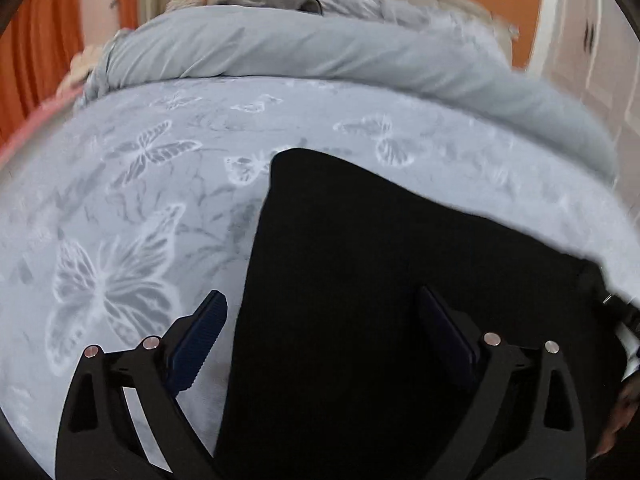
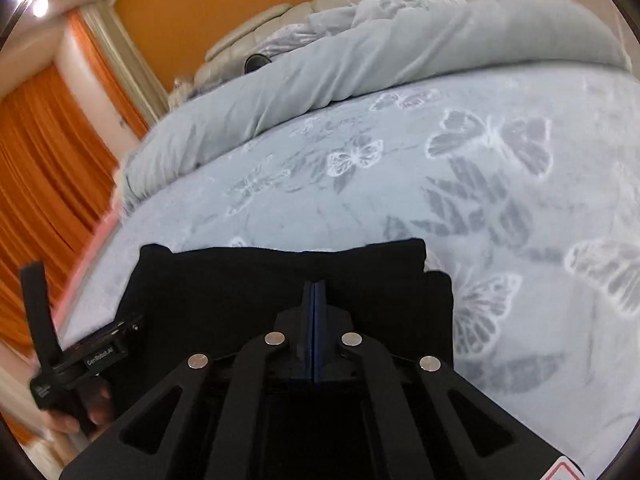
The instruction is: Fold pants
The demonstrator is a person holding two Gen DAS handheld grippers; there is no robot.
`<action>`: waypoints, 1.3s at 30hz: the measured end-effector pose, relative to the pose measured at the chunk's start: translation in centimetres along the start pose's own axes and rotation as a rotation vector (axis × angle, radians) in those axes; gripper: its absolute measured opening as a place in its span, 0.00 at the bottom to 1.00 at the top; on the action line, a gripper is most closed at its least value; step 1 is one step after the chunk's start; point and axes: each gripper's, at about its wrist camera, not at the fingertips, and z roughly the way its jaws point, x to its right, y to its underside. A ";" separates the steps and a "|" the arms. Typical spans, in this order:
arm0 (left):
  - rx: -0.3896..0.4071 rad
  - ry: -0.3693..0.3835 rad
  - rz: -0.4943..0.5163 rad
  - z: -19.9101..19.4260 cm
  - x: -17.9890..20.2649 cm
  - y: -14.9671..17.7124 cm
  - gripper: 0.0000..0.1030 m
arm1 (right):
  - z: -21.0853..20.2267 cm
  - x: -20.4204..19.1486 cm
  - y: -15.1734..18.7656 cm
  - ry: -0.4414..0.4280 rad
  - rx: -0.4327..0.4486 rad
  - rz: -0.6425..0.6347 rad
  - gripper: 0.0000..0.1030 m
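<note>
Black pants (image 1: 380,248) lie folded flat on a pale blue butterfly-print bedspread (image 1: 120,208). My left gripper (image 1: 320,298) hovers over their left edge and is open wide. One finger is over the bedspread and the other over the dark cloth, with nothing pinched. In the right wrist view the pants (image 2: 240,276) show as a wide black block with a stepped right end. My right gripper (image 2: 315,286) is above their middle, its pads pressed together with no cloth visible between them. A hand (image 2: 88,404) at the lower left holds the other gripper's body.
A rolled grey duvet (image 1: 300,52) runs across the bed behind the pants, with a beige padded headboard (image 2: 256,28) beyond it. Orange curtains (image 2: 44,160) hang on the left and a white door (image 1: 584,40) stands on the right. Bare bedspread (image 2: 500,200) surrounds the pants.
</note>
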 end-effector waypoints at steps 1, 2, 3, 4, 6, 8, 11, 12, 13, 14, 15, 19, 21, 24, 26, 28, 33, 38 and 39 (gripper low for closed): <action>-0.003 -0.012 0.001 -0.2 0.1 0.0 0.92 | -0.5 -0.8 0.0 0.029 -0.001 -0.024 0.00; 0.008 -0.041 0.030 -0.8 0.4 0.1 0.92 | -1.1 -1.4 0.0 0.050 0.003 -0.030 0.00; 0.027 -0.080 0.063 -1.6 0.9 0.1 0.91 | -1.9 -2.0 0.1 0.072 0.011 -0.037 0.00; 0.051 -0.125 0.105 -3.0 1.5 0.5 0.90 | -3.6 -3.0 0.7 0.072 0.027 -0.056 0.03; 0.069 -0.135 0.145 -4.7 2.0 1.0 0.90 | -5.9 -4.1 1.7 0.054 0.038 -0.089 0.05; 0.089 -0.124 0.178 -7.1 2.2 2.0 0.90 | -8.1 -4.8 3.1 0.046 0.041 -0.119 0.05; 0.081 -0.106 0.187 -8.7 2.2 2.6 0.90 | -9.6 -4.8 5.2 0.058 0.013 -0.135 0.05; 0.077 -0.101 0.189 -9.1 2.2 2.9 0.90 | -9.7 -4.6 5.7 0.060 0.002 -0.135 0.05; 0.076 -0.102 0.192 -9.5 2.2 3.4 0.90 | -9.7 -4.3 6.3 0.075 -0.012 -0.137 0.05; 0.075 -0.102 0.197 -9.8 2.2 3.8 0.90 | -9.6 -3.9 6.8 0.081 -0.025 -0.132 0.05; 0.071 -0.101 0.201 -9.8 2.2 4.0 0.90 | -9.2 -3.4 7.1 0.078 -0.035 -0.122 0.01; 0.042 -0.104 0.202 -8.8 2.1 4.9 0.90 | -8.3 -1.8 7.9 0.048 -0.019 -0.106 0.00; 0.015 -0.113 0.207 -7.5 1.8 5.5 0.91 | -8.2 -1.6 8.0 0.036 -0.009 -0.105 0.00; 0.027 -0.109 0.182 -6.2 1.1 6.6 0.96 | -8.4 -1.2 8.2 0.011 0.000 -0.085 0.00; 0.030 -0.086 0.149 -6.6 0.5 6.6 0.96 | -9.5 -1.2 8.1 0.019 -0.001 -0.039 0.00; 0.042 -0.111 0.133 -8.3 0.3 6.5 0.95 | -11.9 -2.3 8.3 0.073 0.008 -0.034 0.14; 0.121 -0.107 0.191 -16.6 0.2 8.7 0.95 | -19.7 -5.8 10.3 0.172 0.105 -0.074 0.67; 0.112 -0.071 0.177 -25.0 -1.3 13.5 0.95 | -26.4 -8.2 14.3 0.173 0.147 -0.033 0.82; 0.104 -0.067 0.180 -26.1 -1.4 14.4 0.95 | -27.5 -8.4 15.2 0.161 0.146 -0.014 0.82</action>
